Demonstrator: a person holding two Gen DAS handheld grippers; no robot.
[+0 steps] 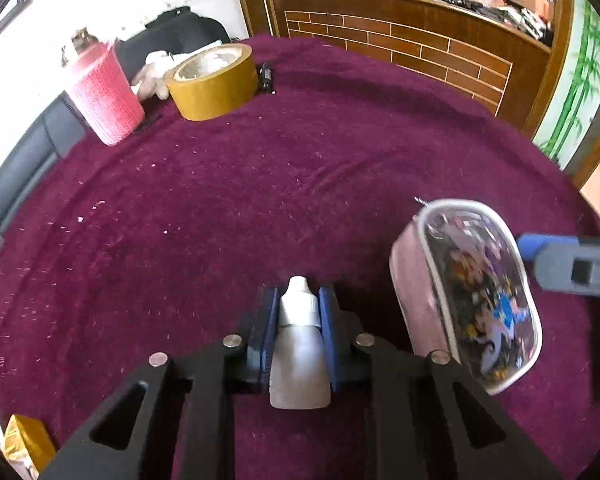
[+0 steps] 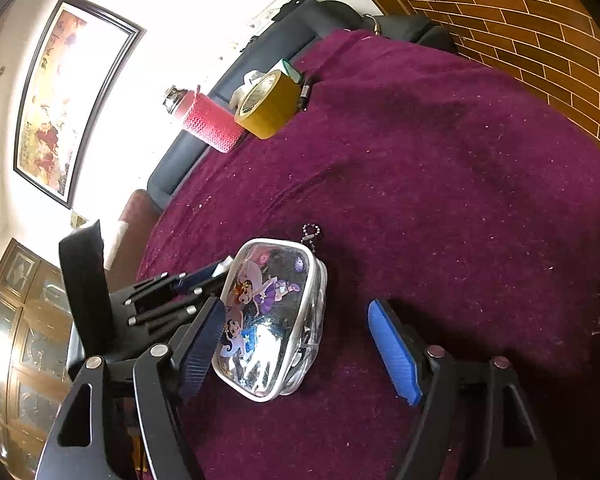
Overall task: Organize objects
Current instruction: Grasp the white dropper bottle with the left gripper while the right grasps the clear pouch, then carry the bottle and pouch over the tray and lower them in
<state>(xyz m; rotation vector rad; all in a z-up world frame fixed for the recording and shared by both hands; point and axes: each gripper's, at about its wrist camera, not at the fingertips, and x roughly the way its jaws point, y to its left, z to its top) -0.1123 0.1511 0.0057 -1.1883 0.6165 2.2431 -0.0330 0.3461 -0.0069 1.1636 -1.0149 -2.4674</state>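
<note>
A person's two hand-held grippers work over a round table (image 1: 260, 184) draped in a dark magenta cloth. The left gripper (image 1: 299, 344) has its blue pads pinched on a small white dropper bottle (image 1: 298, 352), capped tip pointing away from the camera, base toward it. In the left wrist view the bottle sits squarely between both pads, w/ the cloth right beneath.

Just to the right stands a clear zip pouch (image 2: 270, 316) w/ cartoon characters printed on its face, silver trim round the edge and a short bead chain (image 2: 312, 234) at its top corner. It rests on the cloth, tipped up on one side. The right gripper (image 2: 300, 350) is spread wide around the pouch: the near dark pad touches or nearly touches the pouch's left edge, while the blue pad (image 2: 394, 354) on the other side stands clear of it, cloth showing between. Nothing is gripped there.

In the right wrist view the left gripper's black frame (image 2: 160, 304) lies just behind the pouch, bottle mostly hidden.

At the table's far edge, well apart from both grippers: a roll of yellow-brown tape (image 1: 212, 80), a pink woven cup (image 1: 104, 100) beside it, and a small black item (image 1: 266, 76) next to the tape. A brick-pattern wood counter (image 1: 400, 44) rises beyond.
</note>
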